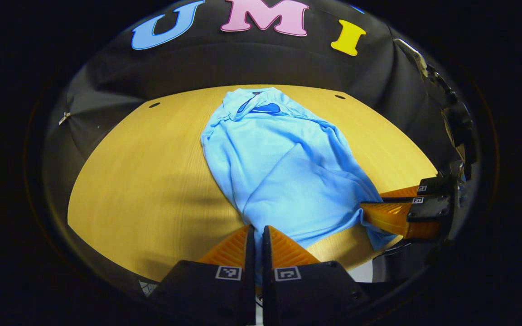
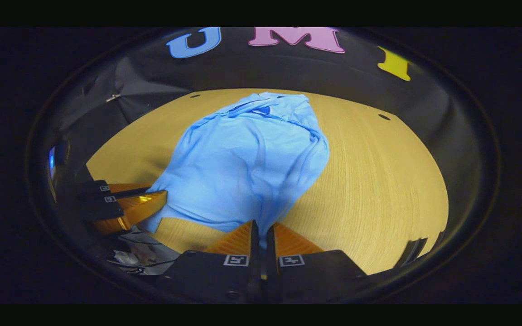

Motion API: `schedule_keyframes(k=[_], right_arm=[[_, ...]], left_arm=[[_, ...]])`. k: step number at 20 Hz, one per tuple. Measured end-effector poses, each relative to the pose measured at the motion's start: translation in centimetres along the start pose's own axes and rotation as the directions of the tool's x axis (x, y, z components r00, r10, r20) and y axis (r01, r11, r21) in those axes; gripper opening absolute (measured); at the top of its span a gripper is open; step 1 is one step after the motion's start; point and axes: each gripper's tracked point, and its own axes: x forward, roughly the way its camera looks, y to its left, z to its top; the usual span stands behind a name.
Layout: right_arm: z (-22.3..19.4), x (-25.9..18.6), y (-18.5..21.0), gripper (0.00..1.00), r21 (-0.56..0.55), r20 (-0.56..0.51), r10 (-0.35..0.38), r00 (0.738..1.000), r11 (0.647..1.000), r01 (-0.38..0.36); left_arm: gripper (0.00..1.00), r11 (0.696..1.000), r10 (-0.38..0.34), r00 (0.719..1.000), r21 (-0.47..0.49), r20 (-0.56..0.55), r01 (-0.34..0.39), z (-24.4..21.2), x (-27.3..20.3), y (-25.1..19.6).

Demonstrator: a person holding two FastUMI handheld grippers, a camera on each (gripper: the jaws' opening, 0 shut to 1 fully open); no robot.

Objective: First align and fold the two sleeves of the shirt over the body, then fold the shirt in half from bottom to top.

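Light blue shirt (image 1: 283, 172), soft knit, lies mid-surface on the round-edged wood-grain surface (image 1: 143, 181), collar at the far end, sleeves folded in over the body, fabric creased. Left tongs (image 1: 258, 235) closed on the near hem corner, ribbed wedge fingers (image 1: 231, 249) pinching cloth. Right tongs (image 2: 261, 232) likewise clamped on the other hem corner. Both are held low, pointing toward the collar, well apart along the hem.

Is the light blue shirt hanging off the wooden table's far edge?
No, the light blue shirt lies on the wooden table, its collar short of the far edge.
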Motion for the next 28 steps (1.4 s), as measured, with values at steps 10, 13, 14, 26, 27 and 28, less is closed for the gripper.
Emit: schedule_keyframes(k=[10,13,14,26,27,28], right_arm=[[1.2,-0.4,-0.6,0.05,-0.023,-0.026,0.067,0.997,0.997,-0.067],[3.9,-1.6,-1.0,0.05,-0.041,0.02,0.085,0.996,0.996,-0.085],[5.0,-1.8,-1.1,0.05,-0.033,0.036,0.095,0.995,0.995,-0.093],[24.5,-2.4,-4.3,0.1,0.005,0.25,0.154,0.956,0.987,-0.16],[25.8,-2.1,-4.7,0.1,0.007,0.263,0.155,0.952,0.987,-0.162],[27.3,-1.6,-5.1,0.11,0.011,0.276,0.159,0.948,0.986,-0.168]], left_arm=[[0.07,1.0,-0.011,0.998,-0.019,-0.057,0.01,0.9,-0.6,-0.7],[0.06,1.0,-0.015,0.999,-0.027,-0.04,0.014,3.2,-1.5,-0.5],[0.06,0.999,-0.016,1.0,-0.04,-0.015,0.015,4.6,-2.1,-0.3],[0.06,0.998,-0.036,0.986,-0.043,0.162,0.044,23.2,-3.2,2.1],[0.06,0.998,-0.04,0.985,-0.049,0.17,0.049,24.7,-2.8,2.2],[0.06,0.997,-0.04,0.983,-0.059,0.177,0.051,26.2,-2.3,2.6]])
